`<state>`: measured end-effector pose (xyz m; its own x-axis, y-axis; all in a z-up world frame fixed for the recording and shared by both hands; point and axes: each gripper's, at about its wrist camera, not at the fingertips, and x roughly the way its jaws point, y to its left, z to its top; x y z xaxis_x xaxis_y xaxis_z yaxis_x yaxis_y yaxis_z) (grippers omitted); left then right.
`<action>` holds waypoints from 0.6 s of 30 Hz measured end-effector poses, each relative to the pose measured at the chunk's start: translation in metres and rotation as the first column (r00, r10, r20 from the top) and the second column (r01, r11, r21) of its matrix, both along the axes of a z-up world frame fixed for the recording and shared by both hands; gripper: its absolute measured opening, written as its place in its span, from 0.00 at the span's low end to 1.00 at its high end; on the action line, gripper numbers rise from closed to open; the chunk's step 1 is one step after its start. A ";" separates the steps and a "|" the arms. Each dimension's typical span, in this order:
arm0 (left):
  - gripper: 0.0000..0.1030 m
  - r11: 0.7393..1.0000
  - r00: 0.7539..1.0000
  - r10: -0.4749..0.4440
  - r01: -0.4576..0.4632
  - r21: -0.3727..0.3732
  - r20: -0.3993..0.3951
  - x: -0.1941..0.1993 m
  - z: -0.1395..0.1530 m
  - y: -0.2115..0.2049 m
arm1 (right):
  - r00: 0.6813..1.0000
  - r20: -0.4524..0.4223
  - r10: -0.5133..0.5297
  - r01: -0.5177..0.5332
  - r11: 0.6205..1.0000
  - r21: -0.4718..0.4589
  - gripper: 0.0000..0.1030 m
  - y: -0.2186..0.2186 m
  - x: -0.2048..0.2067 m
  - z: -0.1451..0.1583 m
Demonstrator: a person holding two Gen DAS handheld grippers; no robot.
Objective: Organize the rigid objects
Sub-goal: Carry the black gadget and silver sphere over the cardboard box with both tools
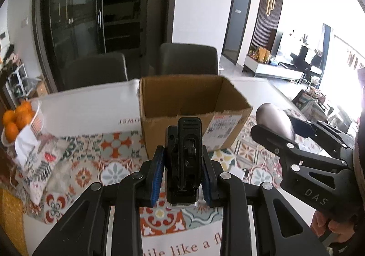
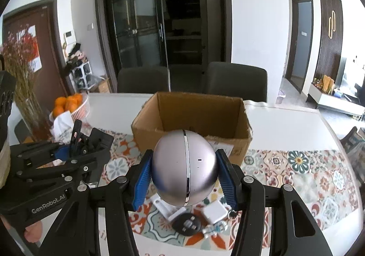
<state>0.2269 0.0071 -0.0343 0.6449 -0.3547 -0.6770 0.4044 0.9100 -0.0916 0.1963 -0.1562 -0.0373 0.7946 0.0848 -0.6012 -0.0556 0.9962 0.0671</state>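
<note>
An open cardboard box [image 1: 182, 105] stands on the table beyond both grippers; it also shows in the right wrist view [image 2: 194, 114]. My left gripper [image 1: 182, 171] is shut on a black clip-on device [image 1: 184, 160], held upright above the patterned runner just before the box. It shows at the left of the right wrist view [image 2: 75, 144]. My right gripper [image 2: 184, 176] is shut on a silver egg-shaped device [image 2: 184, 169], held above the table in front of the box. It shows at the right of the left wrist view [image 1: 276, 128].
A bowl of oranges [image 2: 70, 103] stands at the back left, with dried flowers [image 2: 18, 68] beside it. Under my right gripper lie a white adapter [image 2: 214, 212], a black round part [image 2: 187, 224] and a white bracket [image 2: 166, 208]. Two dark chairs [image 2: 237, 80] stand behind the table.
</note>
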 end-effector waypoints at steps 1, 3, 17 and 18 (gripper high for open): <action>0.28 1.000 1.000 -0.001 0.001 0.002 0.008 0.002 0.003 -0.003 | 1.000 0.004 0.000 0.000 1.000 0.007 0.53 -0.003 0.003 0.002; 0.28 1.000 1.000 -0.005 0.005 0.002 0.020 0.008 0.009 -0.007 | 1.000 0.013 -0.005 0.005 1.000 0.023 0.53 -0.008 0.008 0.007; 0.28 1.000 0.999 0.002 -0.003 0.010 0.053 0.072 0.035 -0.034 | 1.000 -0.012 -0.017 0.018 0.998 0.062 0.53 -0.037 0.077 0.029; 0.28 1.000 0.999 0.003 -0.004 0.011 0.047 0.077 0.035 -0.036 | 1.000 -0.017 -0.020 0.021 0.998 0.060 0.53 -0.038 0.081 0.029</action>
